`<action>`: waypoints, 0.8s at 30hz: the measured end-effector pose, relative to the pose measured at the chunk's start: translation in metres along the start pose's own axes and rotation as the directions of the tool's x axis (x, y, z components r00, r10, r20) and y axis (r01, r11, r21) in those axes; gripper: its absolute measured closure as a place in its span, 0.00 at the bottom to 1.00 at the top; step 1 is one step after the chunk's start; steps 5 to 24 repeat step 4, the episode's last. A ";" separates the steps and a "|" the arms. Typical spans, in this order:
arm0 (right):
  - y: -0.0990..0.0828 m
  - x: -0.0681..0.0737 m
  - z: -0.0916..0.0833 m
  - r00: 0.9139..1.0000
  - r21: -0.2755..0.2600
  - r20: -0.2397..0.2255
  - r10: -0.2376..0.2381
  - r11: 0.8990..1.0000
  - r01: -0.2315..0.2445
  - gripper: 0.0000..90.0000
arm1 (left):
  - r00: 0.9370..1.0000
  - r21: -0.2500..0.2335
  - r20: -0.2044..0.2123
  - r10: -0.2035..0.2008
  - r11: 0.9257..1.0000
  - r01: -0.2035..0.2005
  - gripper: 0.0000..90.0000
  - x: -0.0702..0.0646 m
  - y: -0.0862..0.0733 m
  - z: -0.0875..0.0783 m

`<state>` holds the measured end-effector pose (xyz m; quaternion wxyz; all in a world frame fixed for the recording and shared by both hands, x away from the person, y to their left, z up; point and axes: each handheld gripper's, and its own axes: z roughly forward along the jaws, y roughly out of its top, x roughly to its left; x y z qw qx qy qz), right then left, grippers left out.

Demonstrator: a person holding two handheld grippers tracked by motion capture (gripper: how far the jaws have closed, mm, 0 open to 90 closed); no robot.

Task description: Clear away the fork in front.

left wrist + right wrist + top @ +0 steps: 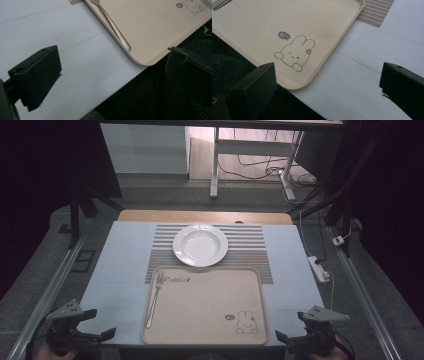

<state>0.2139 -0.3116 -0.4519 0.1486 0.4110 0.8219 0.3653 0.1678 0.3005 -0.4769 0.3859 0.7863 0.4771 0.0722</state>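
A beige tray (210, 330) with a rabbit print lies at the table's front edge. A metal fork (153, 300) rests along the tray's left side. Behind the tray a white bowl-shaped plate (200, 245) sits on a striped placemat (250, 240). My left gripper (97, 325) hovers open at the front left corner, left of the tray, holding nothing. My right gripper (290, 327) hovers open at the front right corner. In the left gripper view the fork (112, 25) and tray (160, 30) lie ahead between the jaws. The right gripper view shows the tray's rabbit corner (294, 52).
The white table sheet (120, 270) has bare areas on both sides of the tray. A power strip (319, 268) and cables lie off the table's right edge. A desk frame (215, 165) stands beyond the table.
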 end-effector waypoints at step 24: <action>0.000 -0.001 0.001 1.000 0.010 -0.002 0.001 1.000 -0.001 0.01 | 1.000 0.004 0.006 -0.008 1.000 0.008 0.00 0.001 0.002 0.001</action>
